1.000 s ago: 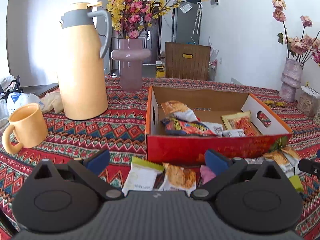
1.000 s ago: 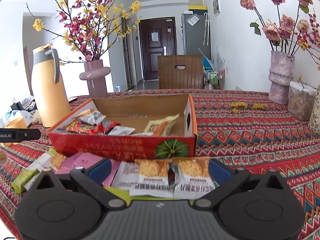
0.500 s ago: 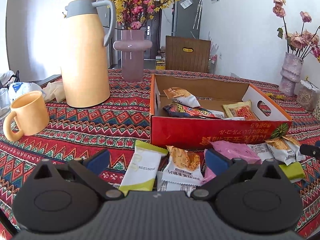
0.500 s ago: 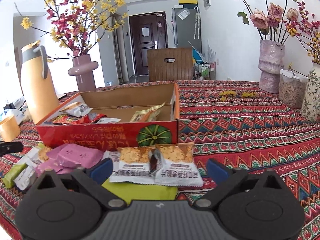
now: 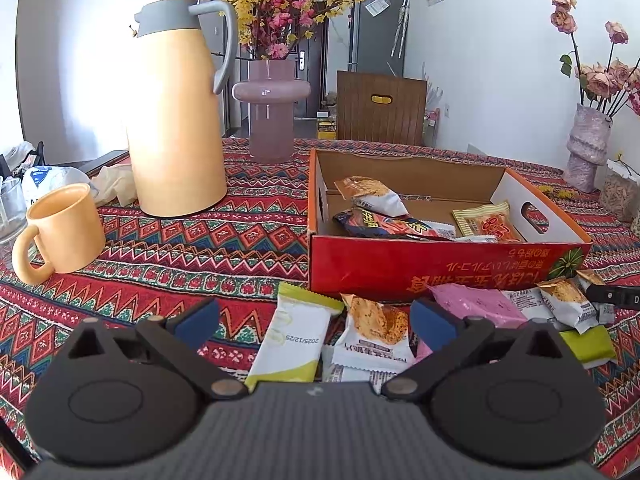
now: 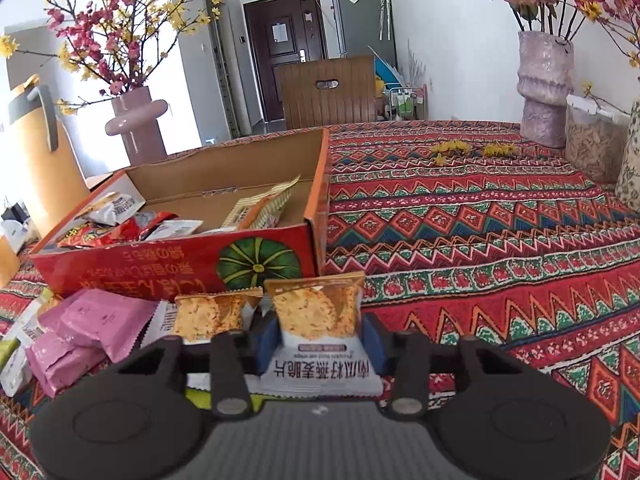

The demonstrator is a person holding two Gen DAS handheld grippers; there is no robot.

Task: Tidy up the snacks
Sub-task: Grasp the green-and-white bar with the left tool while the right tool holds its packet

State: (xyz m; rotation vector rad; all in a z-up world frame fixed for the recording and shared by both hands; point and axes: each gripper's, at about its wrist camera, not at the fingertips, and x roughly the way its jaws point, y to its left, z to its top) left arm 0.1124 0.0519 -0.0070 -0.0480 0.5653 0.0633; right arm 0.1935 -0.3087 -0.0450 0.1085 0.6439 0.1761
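Observation:
A red cardboard box point(image 5: 400, 268) holds several snack packets on the patterned tablecloth. Loose packets lie before its front wall. My right gripper point(image 6: 320, 340) is closing its jaws on an orange-and-white cracker packet point(image 6: 316, 312), blue pads pressing both sides. A twin cracker packet point(image 6: 212, 316) and pink packets point(image 6: 96, 320) lie to its left. My left gripper point(image 5: 314, 318) stands open above a green-and-white packet point(image 5: 296, 340) and another cracker packet point(image 5: 376, 332), touching neither. A pink packet point(image 5: 472, 304) lies to their right.
A tall yellow thermos jug point(image 5: 176, 120), a yellow mug point(image 5: 64, 232) and a pink flower vase point(image 5: 272, 112) stand left of the box. A rose vase point(image 6: 544, 80) and a jar point(image 6: 592, 140) stand at the far right. Bare tablecloth point(image 6: 500, 240) stretches right of the box.
My right gripper went forward and down, and its jaws came together on the right-hand cracker packet. My left gripper drew back slightly from the box and stayed open.

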